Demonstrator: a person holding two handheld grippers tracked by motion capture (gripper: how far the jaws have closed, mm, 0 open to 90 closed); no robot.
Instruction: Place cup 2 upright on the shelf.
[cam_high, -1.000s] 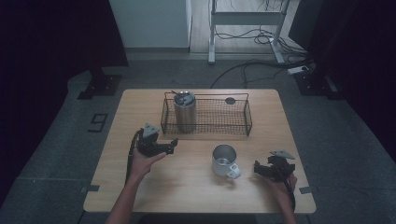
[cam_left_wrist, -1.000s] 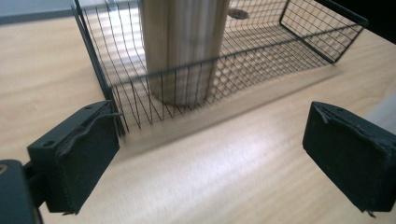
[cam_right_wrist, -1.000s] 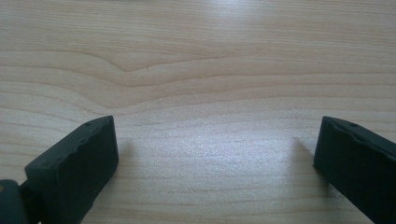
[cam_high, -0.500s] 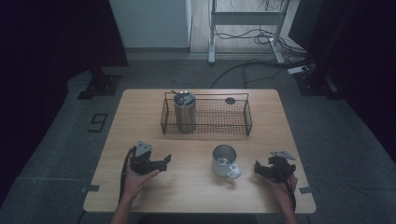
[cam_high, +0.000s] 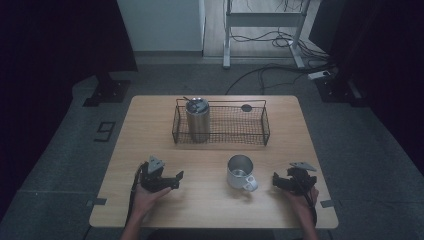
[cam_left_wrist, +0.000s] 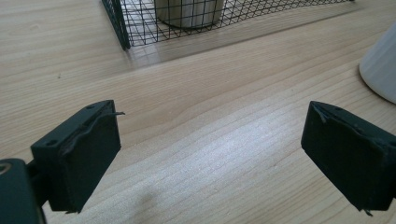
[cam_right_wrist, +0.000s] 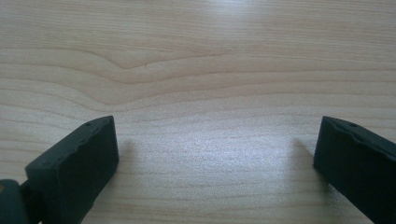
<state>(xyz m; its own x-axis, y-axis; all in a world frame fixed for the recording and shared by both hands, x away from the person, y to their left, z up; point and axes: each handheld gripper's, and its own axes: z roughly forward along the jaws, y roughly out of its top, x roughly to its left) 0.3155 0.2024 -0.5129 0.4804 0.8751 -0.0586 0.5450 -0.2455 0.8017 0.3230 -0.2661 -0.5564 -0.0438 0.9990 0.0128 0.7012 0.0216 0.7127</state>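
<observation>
Left gripper (cam_high: 176, 180): jaws wide, just closing slightly, nothing between; low at table's (cam_high: 150, 130) 7 o'clock.
Mug (cam_high: 240, 172): upright, between grippers, 5 o'clock of basket (cam_high: 265, 125).
Right gripper (cam_high: 276, 181): jaws wide, empty; 3 o'clock of mug.

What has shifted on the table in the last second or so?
The left gripper drew back toward the person and sank to just above the wooden table; its jaws have just been closing a little, with nothing between them. The right gripper, the white mug, the black wire basket and the steel tumbler inside it stayed put.
</observation>
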